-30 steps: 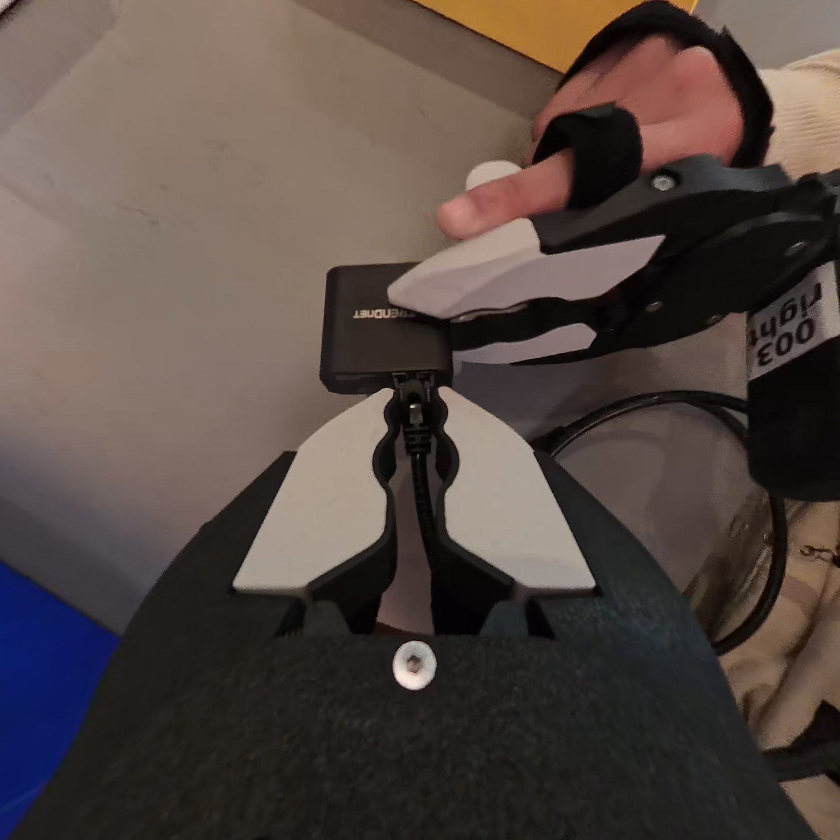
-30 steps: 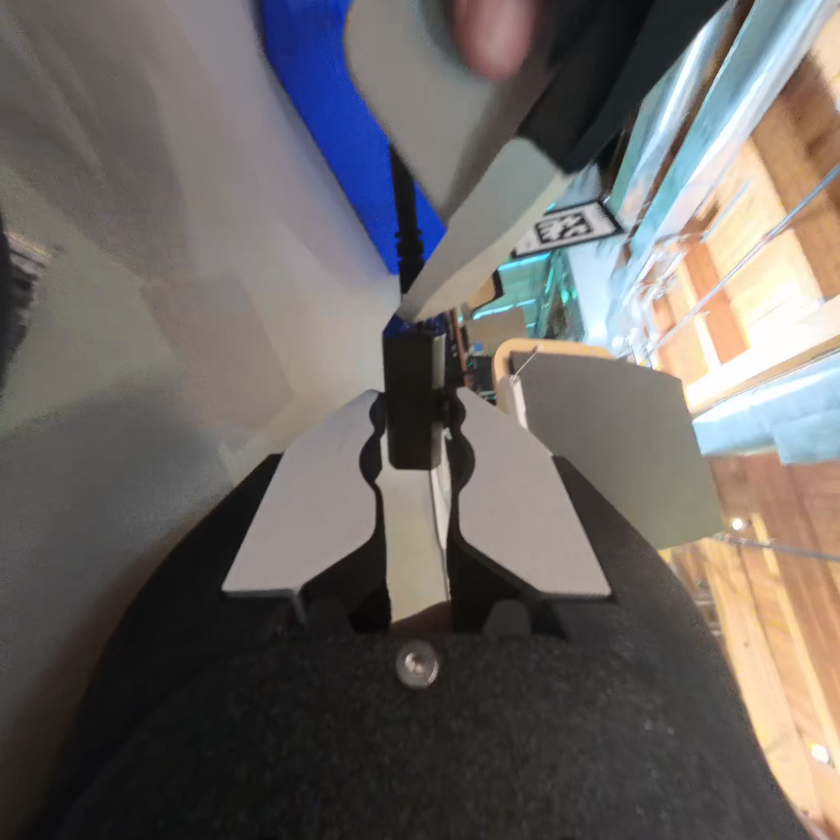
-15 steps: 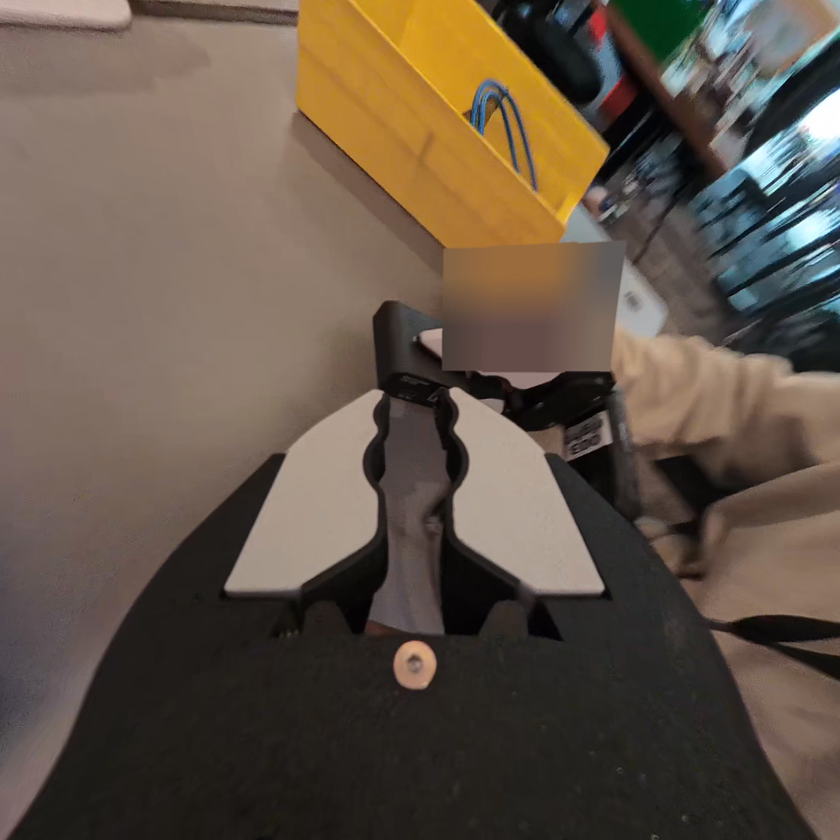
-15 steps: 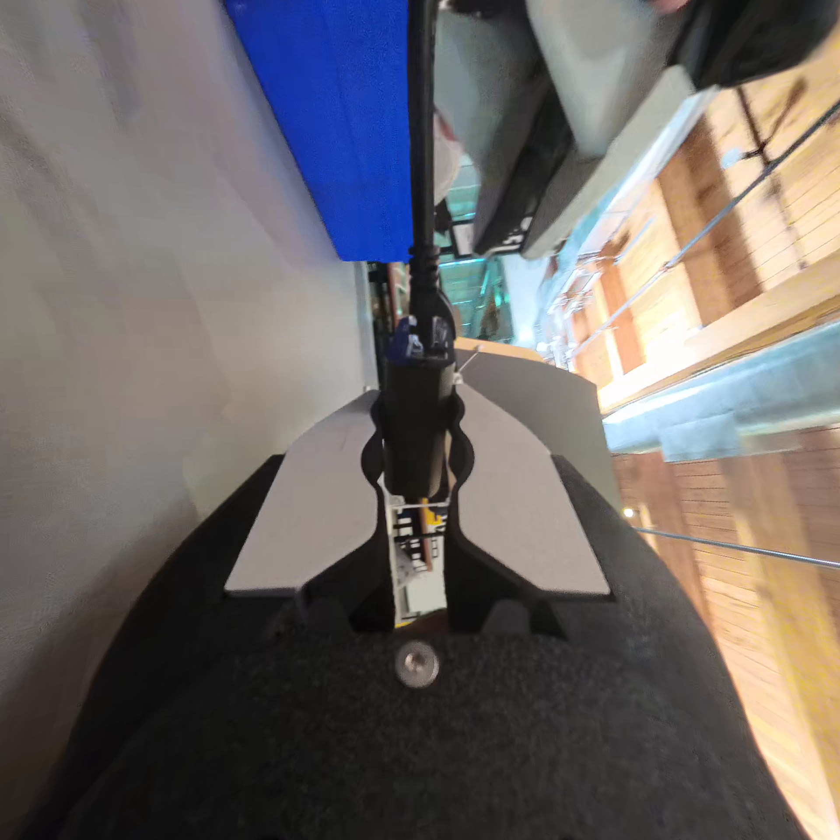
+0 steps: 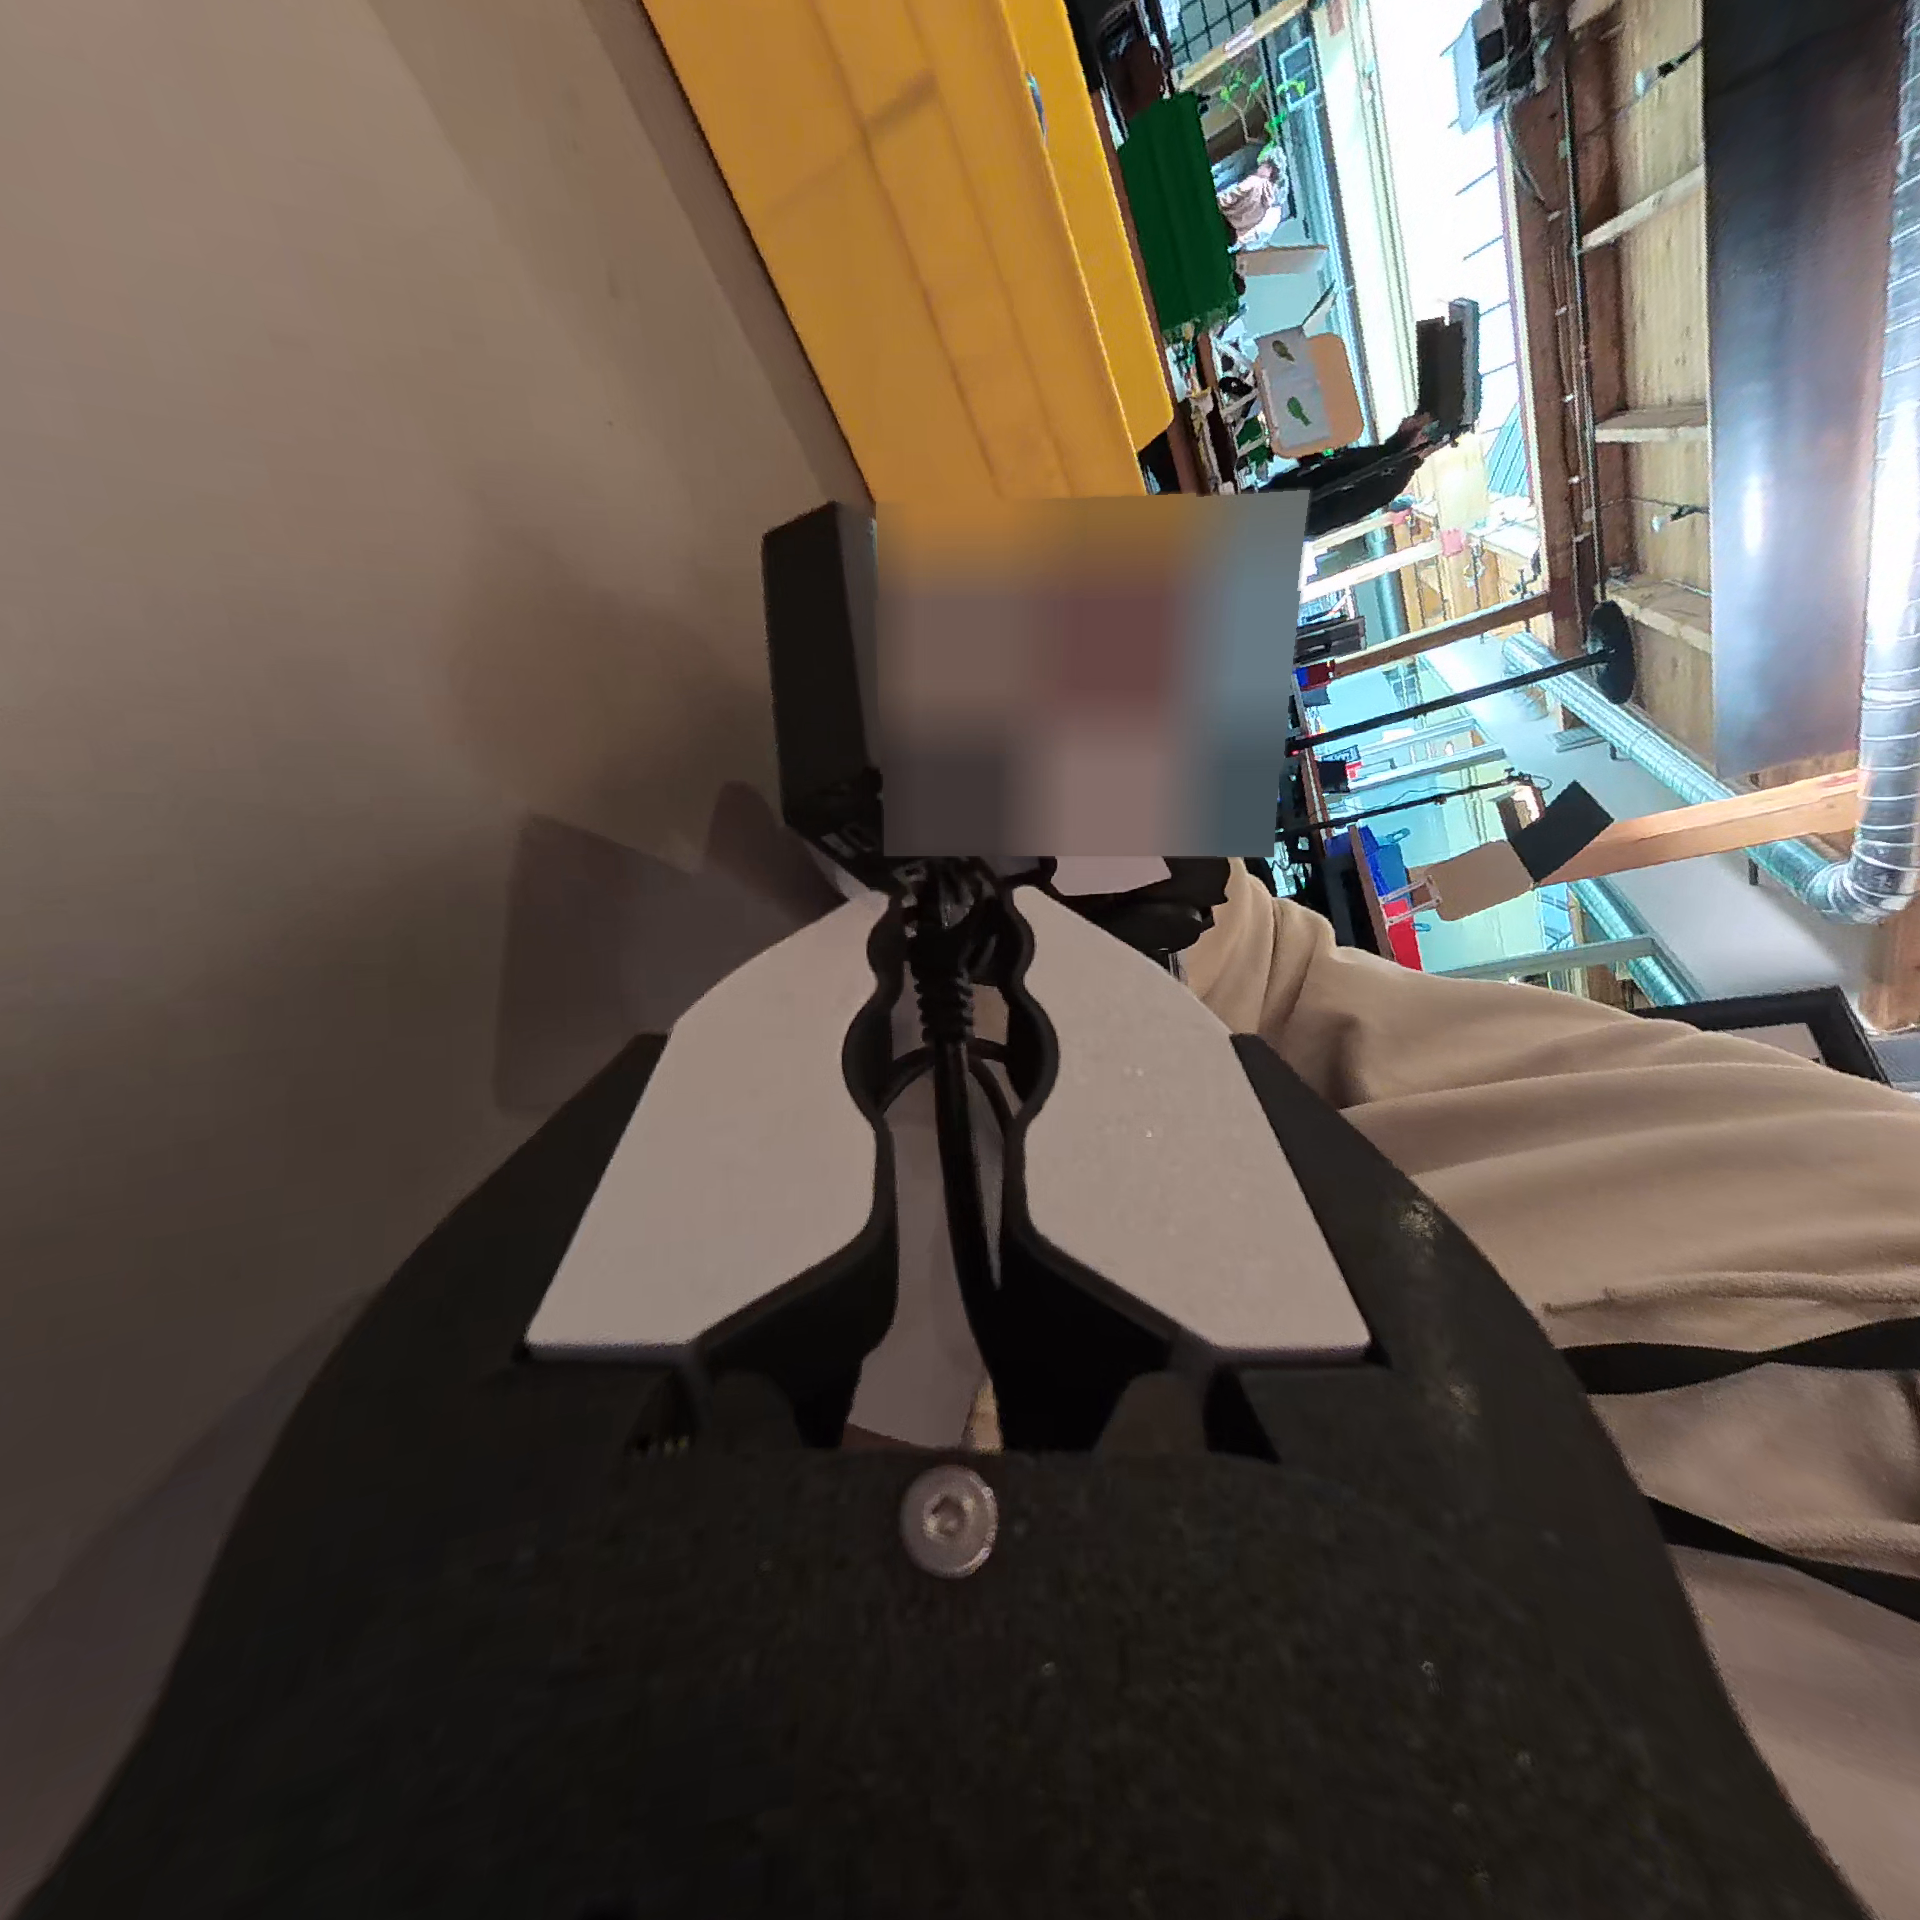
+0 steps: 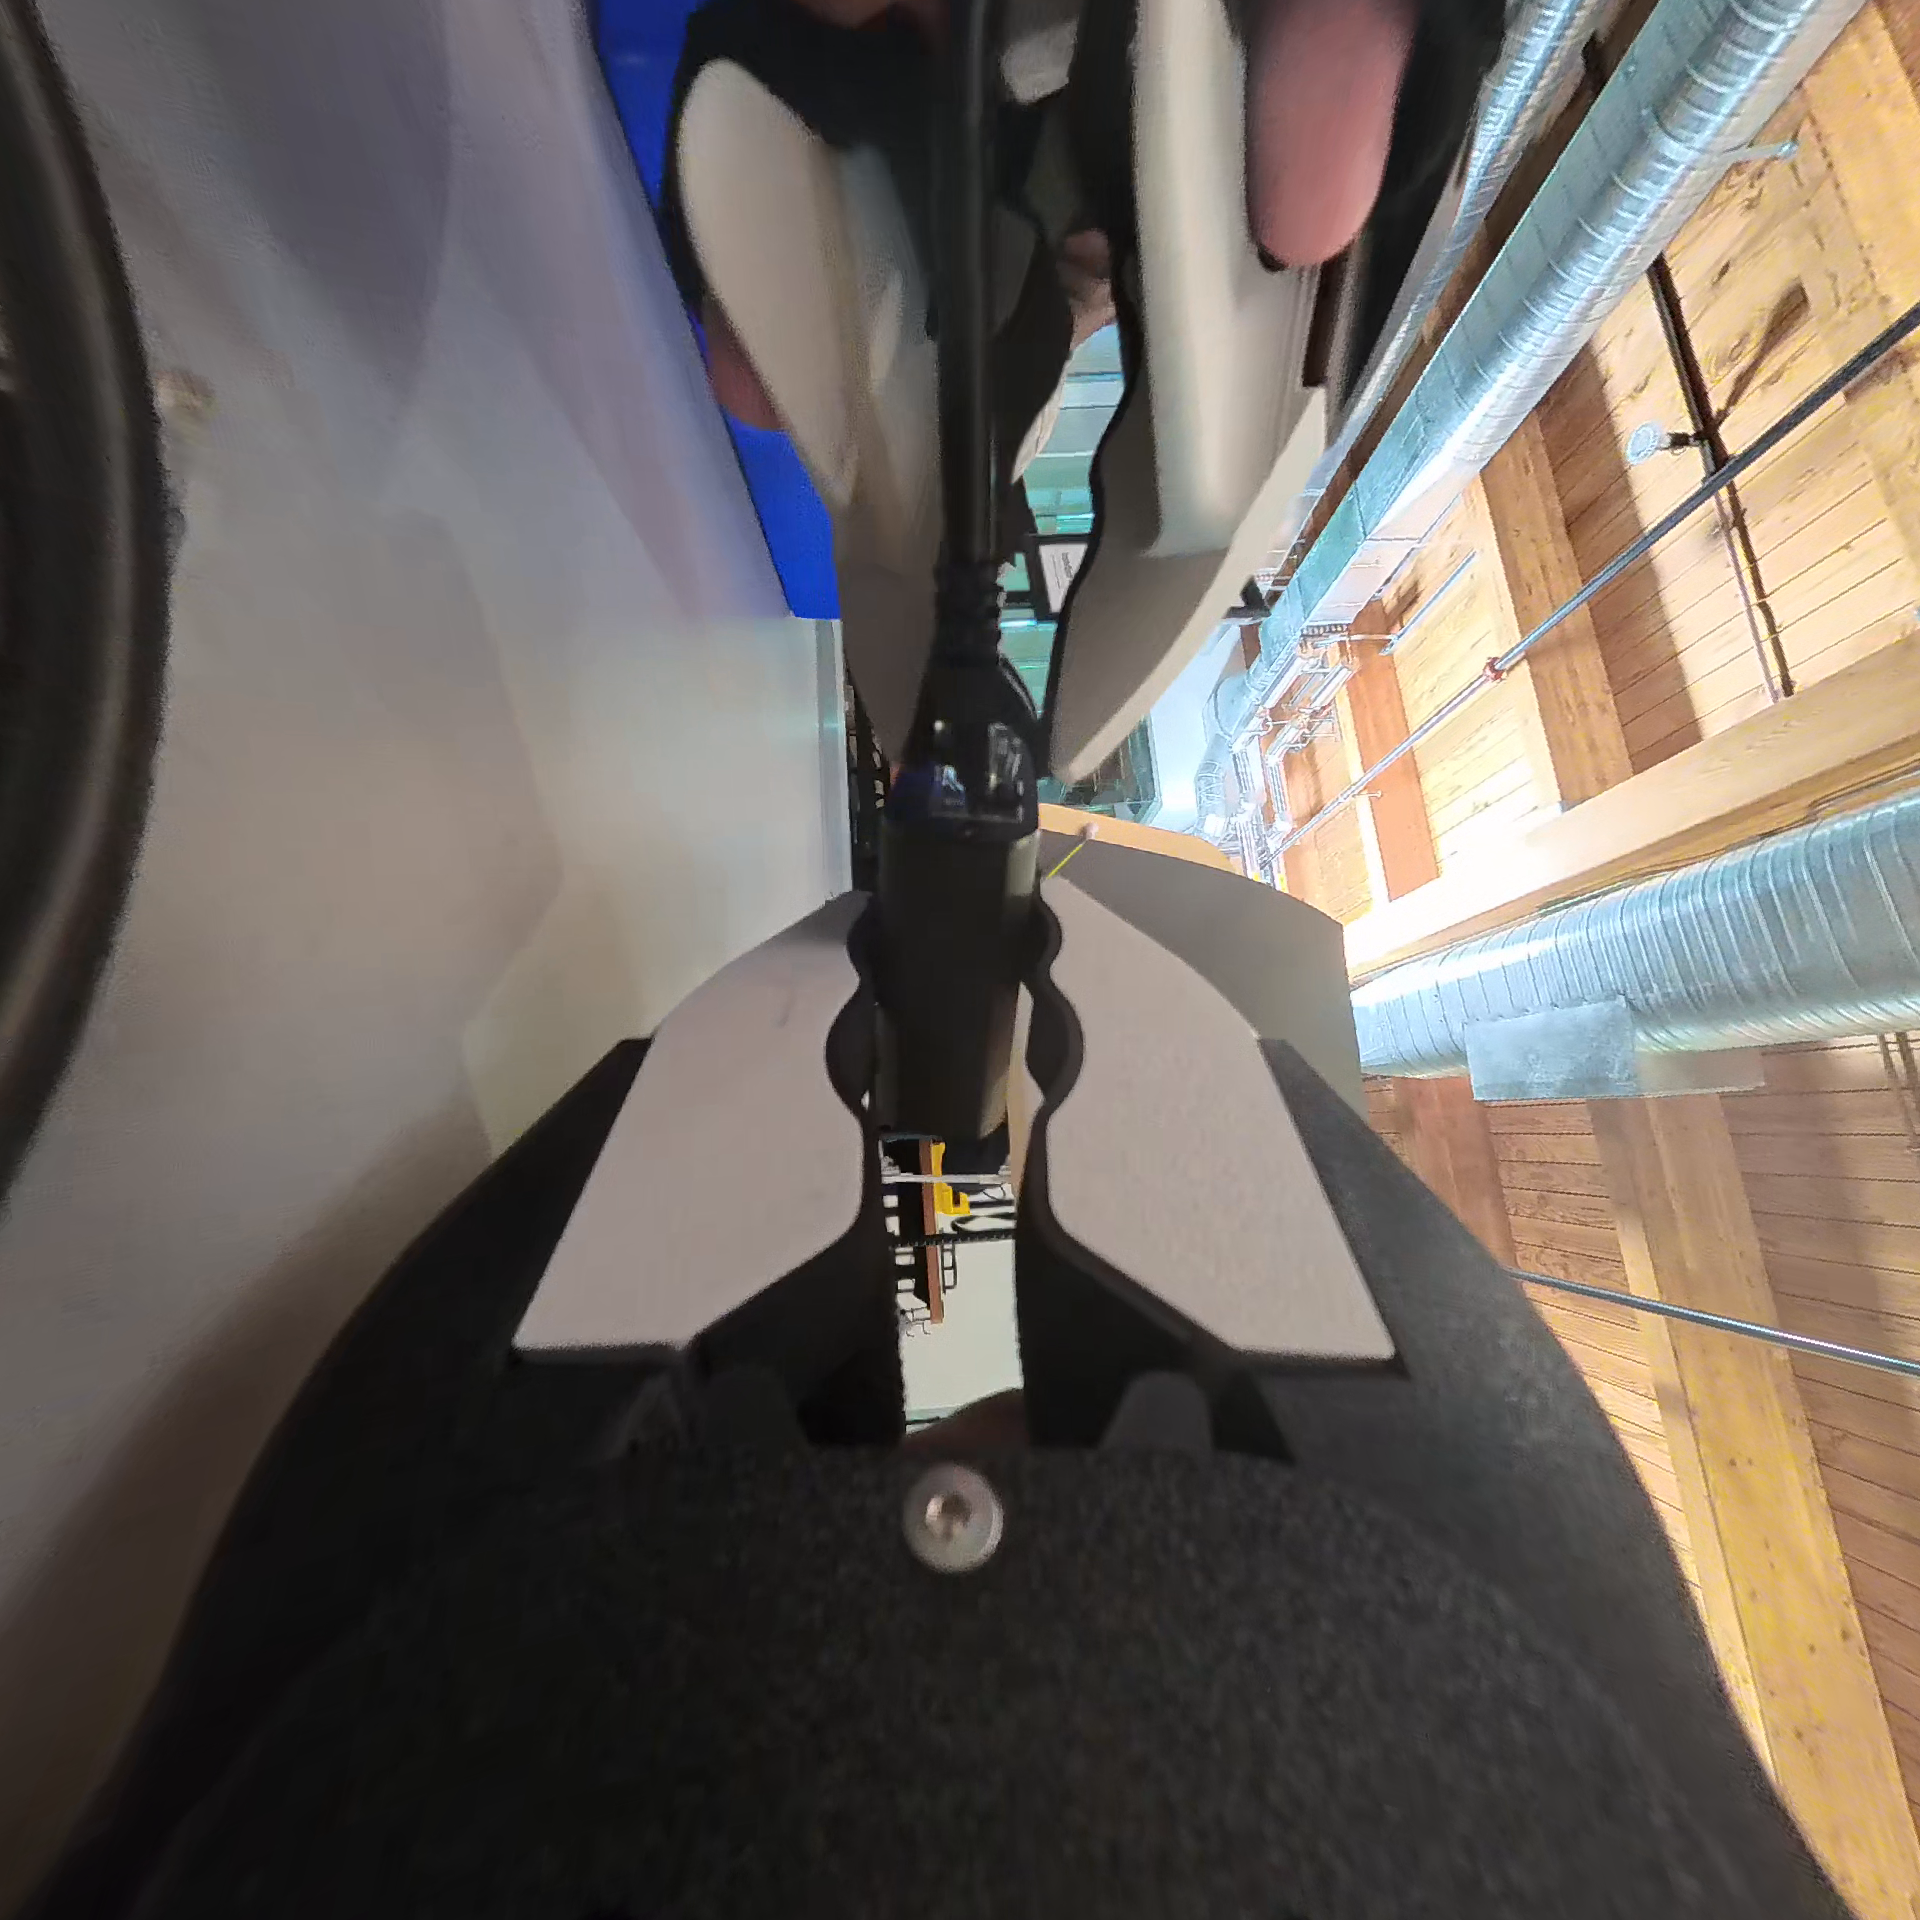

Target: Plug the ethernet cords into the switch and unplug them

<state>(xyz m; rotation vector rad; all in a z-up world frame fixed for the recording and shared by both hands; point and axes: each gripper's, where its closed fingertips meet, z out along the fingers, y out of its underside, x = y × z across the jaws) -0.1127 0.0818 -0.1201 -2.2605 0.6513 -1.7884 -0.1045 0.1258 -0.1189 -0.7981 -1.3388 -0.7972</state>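
Observation:
The black switch point(image 5: 816, 665) is held on edge above the grey table point(image 5: 312, 623). My right gripper point(image 6: 951, 914) is shut on the switch point(image 6: 951, 997); in the left wrist view a blurred patch hides it. A black ethernet cord point(image 5: 956, 1122) runs between my left gripper's fingers, and its plug point(image 6: 971, 727) sits in a port on the switch's end. My left gripper point(image 5: 948, 909) is shut on the plug right at the switch; it also shows in the right wrist view point(image 6: 982, 717). A small blue plug point(image 6: 920, 779) shows beside the black one.
A yellow bin point(image 5: 935, 208) stands on the table behind the switch. A blue bin point(image 6: 779, 499) lies beyond the left gripper. A person's beige sleeve point(image 5: 1558, 1143) fills the right side. The room behind holds shelves and pipes. Spacing between my two grippers at the tips: around 4 cm.
Both views have rolled sideways as the switch was turned on edge. Half a second ago my left fingers held nothing; now they are back on the black plug at the switch.

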